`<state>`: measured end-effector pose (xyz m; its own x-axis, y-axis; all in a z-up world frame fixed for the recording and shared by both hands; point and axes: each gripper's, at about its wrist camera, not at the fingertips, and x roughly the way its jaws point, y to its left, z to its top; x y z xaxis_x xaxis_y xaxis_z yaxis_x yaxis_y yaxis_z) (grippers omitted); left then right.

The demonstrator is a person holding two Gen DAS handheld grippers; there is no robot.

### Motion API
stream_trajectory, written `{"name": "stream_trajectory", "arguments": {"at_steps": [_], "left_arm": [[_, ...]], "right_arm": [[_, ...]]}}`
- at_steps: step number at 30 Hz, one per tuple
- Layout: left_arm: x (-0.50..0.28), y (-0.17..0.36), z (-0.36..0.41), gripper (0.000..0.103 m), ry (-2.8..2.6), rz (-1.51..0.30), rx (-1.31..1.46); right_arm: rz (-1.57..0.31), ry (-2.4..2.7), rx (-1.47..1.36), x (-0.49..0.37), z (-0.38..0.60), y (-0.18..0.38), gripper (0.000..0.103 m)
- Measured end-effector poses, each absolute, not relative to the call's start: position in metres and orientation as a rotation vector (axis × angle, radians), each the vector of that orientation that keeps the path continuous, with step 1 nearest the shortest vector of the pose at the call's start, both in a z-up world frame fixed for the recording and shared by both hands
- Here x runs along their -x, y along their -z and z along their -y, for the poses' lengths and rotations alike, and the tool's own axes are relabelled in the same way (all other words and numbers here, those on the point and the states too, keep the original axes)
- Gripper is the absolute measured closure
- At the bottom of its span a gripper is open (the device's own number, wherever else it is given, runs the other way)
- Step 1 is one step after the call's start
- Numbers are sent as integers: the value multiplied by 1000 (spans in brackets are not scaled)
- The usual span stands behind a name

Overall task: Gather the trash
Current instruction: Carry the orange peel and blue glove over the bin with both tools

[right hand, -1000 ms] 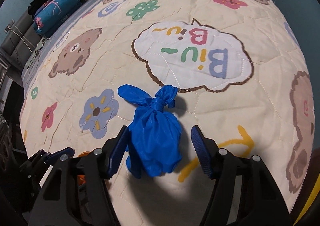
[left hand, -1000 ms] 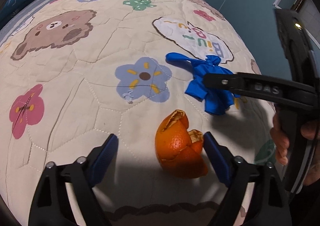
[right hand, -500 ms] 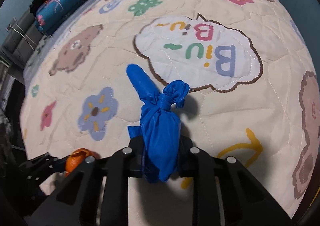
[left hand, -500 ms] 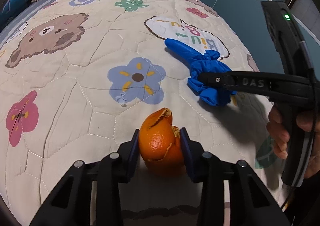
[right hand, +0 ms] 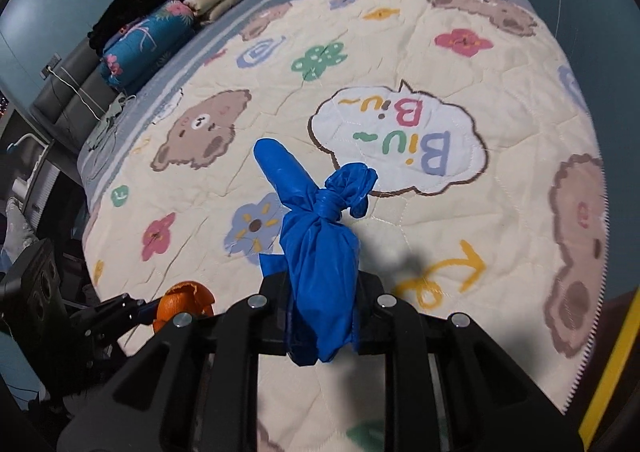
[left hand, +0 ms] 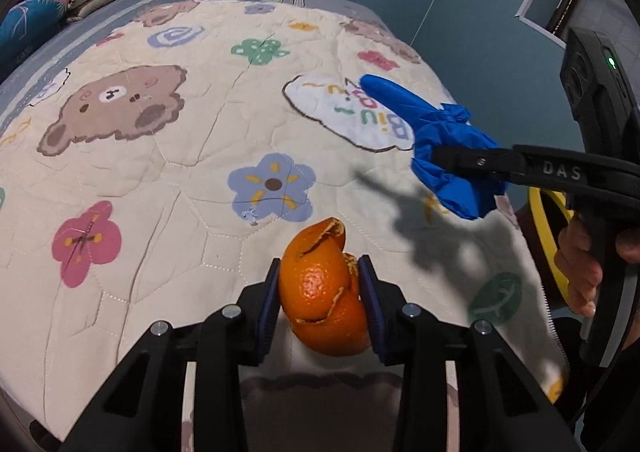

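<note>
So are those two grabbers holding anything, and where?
Left gripper pinches the orange peel by its sides; right gripper clamps the knotted blue bag by its lower body.

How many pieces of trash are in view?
2: an orange peel clamped in the left gripper, a knotted blue bag in the right gripper. None visible on the quilt.

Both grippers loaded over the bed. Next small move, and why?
Probably carry both loads off the quilt toward a bin; none is in view. The left gripper is shut on the orange peel, the right gripper on the knotted blue bag, both held above the quilt, so grasping looks done.
</note>
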<state>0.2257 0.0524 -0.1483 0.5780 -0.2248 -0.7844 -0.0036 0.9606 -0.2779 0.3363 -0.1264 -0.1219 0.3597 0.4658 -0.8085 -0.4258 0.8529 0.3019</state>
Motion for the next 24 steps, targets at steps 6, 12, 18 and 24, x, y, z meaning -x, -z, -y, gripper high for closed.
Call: {"name": "stream_trajectory", "arguments": {"at_steps": [6, 12, 18, 24], "left_arm": [[-206, 121, -46, 68, 158, -916, 249], [-189, 89, -31, 68, 199, -854, 224], [-178, 61, -1, 68, 250, -800, 184], [-174, 34, 39, 68, 324, -749, 117]], "right_arm": [[-1041, -572, -72, -309, 158, 100, 84], [-988, -544, -154, -281, 204, 78, 84], [-931, -515, -201, -258, 245, 59, 84], [-864, -491, -233, -237, 282, 41, 84]]}}
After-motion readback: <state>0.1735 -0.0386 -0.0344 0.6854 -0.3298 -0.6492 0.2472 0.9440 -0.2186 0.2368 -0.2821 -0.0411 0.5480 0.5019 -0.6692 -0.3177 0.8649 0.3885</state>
